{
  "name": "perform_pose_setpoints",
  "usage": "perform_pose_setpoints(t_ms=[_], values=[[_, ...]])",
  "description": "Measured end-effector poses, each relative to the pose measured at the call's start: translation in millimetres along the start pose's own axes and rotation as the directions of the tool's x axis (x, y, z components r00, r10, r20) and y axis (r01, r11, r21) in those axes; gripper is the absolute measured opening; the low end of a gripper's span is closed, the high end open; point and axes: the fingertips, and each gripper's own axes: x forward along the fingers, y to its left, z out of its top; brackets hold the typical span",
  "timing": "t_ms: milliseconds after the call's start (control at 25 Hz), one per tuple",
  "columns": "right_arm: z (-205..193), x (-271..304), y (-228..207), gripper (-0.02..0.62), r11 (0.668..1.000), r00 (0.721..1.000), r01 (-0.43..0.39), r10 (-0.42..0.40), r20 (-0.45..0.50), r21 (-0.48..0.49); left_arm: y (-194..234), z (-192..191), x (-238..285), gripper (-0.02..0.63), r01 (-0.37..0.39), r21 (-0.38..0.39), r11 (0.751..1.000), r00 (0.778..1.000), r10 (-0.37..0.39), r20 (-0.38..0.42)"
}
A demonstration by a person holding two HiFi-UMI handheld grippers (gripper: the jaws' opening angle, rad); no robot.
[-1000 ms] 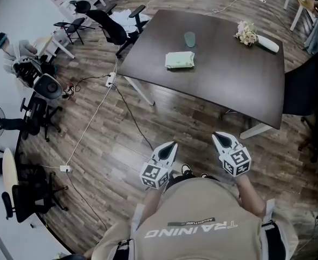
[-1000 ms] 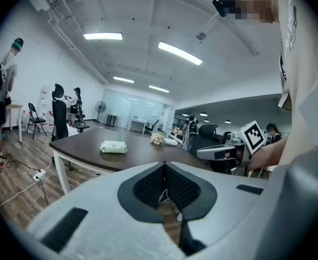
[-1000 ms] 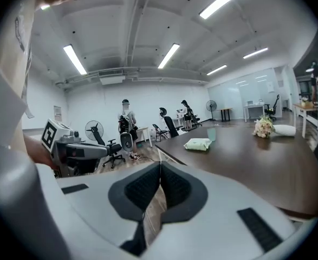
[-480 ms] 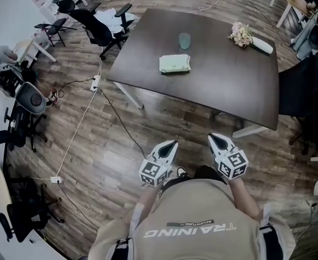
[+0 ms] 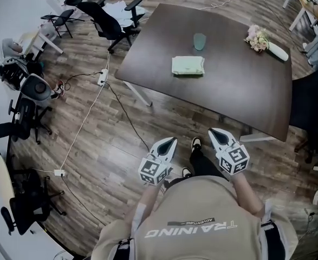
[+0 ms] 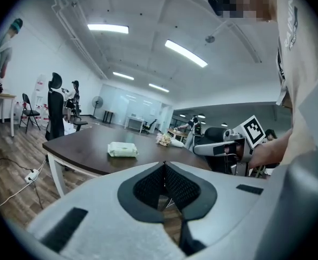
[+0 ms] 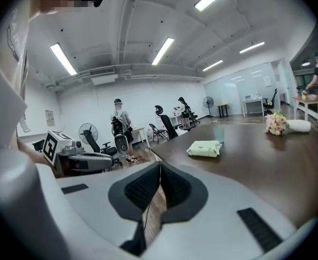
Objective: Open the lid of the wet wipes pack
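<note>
A pale green wet wipes pack (image 5: 188,65) lies flat near the middle of a dark brown table (image 5: 245,91), far ahead of both grippers. It also shows as the pack (image 6: 122,150) in the left gripper view and the pack (image 7: 205,148) in the right gripper view. My left gripper (image 5: 172,140) is held close to the body over the wooden floor, jaws shut and empty. My right gripper (image 5: 212,132) is beside it, also shut with nothing in it. Neither touches the table.
A translucent green cup (image 5: 200,41) stands behind the pack. A bouquet (image 5: 258,38) lies at the table's far right. Office chairs (image 5: 107,20), a cable with power strips (image 5: 102,78) and gear clutter the floor at left. A dark chair (image 5: 313,99) stands at right.
The person has stepped a little; the table and pack have shifted slightly right and lower in the head view. Both grippers stay shut in front of the body.
</note>
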Motion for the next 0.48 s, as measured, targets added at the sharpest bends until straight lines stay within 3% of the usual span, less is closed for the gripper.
perform_pose_setpoints(t_ms=[240,480], values=[[31,58,-3,0.014,0.992,0.993,-0.116,0.116,-0.01,-0.048,44,29,0,0.009,-0.113,-0.013,0.993,0.993,0.113,-0.017],[53,115,-46,0.014,0.977,0.977,-0.213,0.212,-0.034,-0.03,77,64,46,0.009,-0.187,-0.028,0.982,0.982,0.187,-0.004]])
